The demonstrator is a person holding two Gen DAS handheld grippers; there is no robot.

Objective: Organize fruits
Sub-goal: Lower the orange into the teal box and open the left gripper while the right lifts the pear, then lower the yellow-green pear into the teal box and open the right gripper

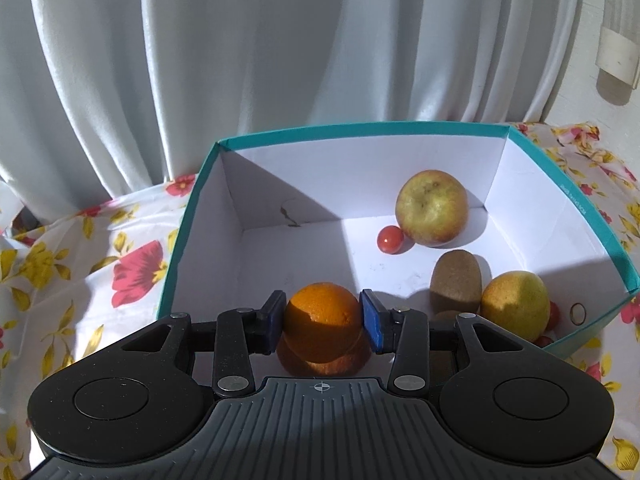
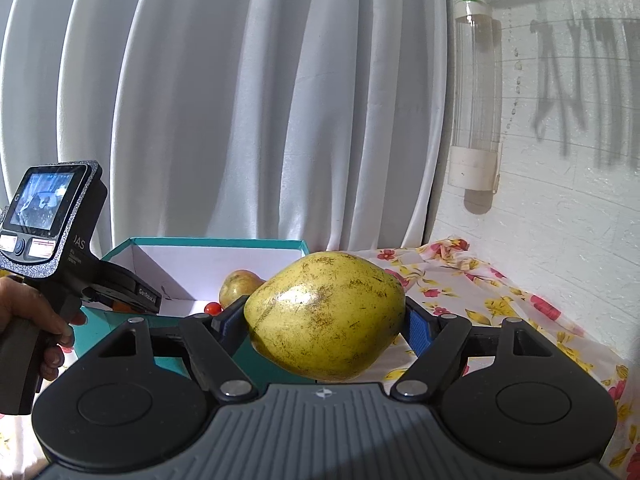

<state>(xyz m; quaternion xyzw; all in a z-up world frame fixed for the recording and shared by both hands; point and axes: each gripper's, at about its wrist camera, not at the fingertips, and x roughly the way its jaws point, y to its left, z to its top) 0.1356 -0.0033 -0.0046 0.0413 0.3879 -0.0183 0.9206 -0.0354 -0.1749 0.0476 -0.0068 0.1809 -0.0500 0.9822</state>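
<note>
My left gripper (image 1: 323, 322) is shut on an orange (image 1: 322, 326) and holds it over the near left part of the teal box (image 1: 568, 196). Inside the box lie an apple (image 1: 432, 208), a cherry tomato (image 1: 390, 240), a kiwi (image 1: 456, 282) and a yellow fruit (image 1: 516, 304). My right gripper (image 2: 326, 320) is shut on a large yellow-green mango (image 2: 326, 316) and holds it in the air, to the right of the box (image 2: 216, 245). The apple (image 2: 236, 286) and tomato (image 2: 213, 308) show behind it.
The box stands on a floral tablecloth (image 1: 100, 264), which also shows in the right wrist view (image 2: 500, 300). White curtains (image 1: 240, 60) hang close behind. A white wall with a cup dispenser (image 2: 476, 92) is at the right. The hand-held left gripper's body (image 2: 52, 240) is at the left.
</note>
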